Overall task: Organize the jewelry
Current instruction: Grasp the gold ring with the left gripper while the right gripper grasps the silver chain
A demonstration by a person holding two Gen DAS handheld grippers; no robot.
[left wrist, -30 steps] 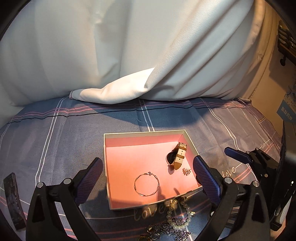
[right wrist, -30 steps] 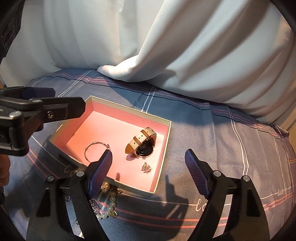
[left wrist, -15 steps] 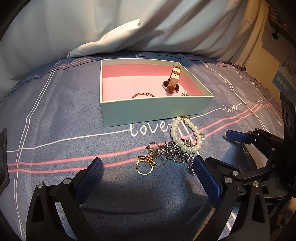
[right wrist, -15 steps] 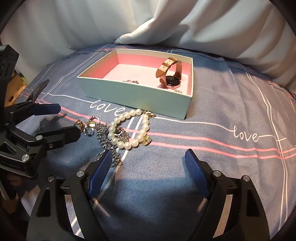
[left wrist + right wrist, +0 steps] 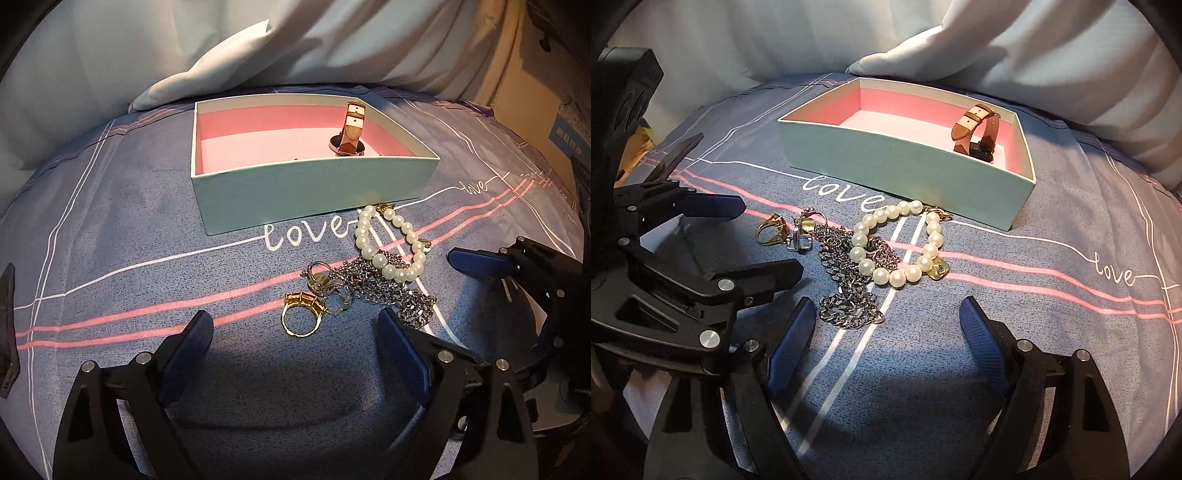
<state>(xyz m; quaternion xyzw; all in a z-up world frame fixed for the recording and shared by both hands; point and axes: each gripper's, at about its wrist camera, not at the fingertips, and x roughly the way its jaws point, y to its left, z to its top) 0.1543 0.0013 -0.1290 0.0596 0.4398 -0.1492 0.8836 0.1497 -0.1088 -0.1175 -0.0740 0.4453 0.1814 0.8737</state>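
A pale box with pink lining (image 5: 306, 184) (image 5: 886, 158) holds a tan-strapped watch (image 5: 351, 129) (image 5: 977, 127). In front of it a pile lies on the cloth: a pearl bracelet (image 5: 391, 247) (image 5: 897, 243), a silver chain (image 5: 402, 299) (image 5: 849, 299), a gold ring (image 5: 301, 317) (image 5: 772, 229) and small silver rings (image 5: 332, 291) (image 5: 805, 236). My left gripper (image 5: 295, 347) is open and empty, low, just before the gold ring. My right gripper (image 5: 886, 332) is open and empty, just before the chain and pearls. Each gripper shows in the other's view.
The bed is covered in a blue-grey cloth with pink and white stripes (image 5: 129, 258). White bedding (image 5: 221, 55) is bunched behind the box. A dark object (image 5: 7, 325) lies at the far left edge.
Both grippers have dropped from above the box and pulled back, now low over the cloth and closer to the jewelry pile. Both stay open.
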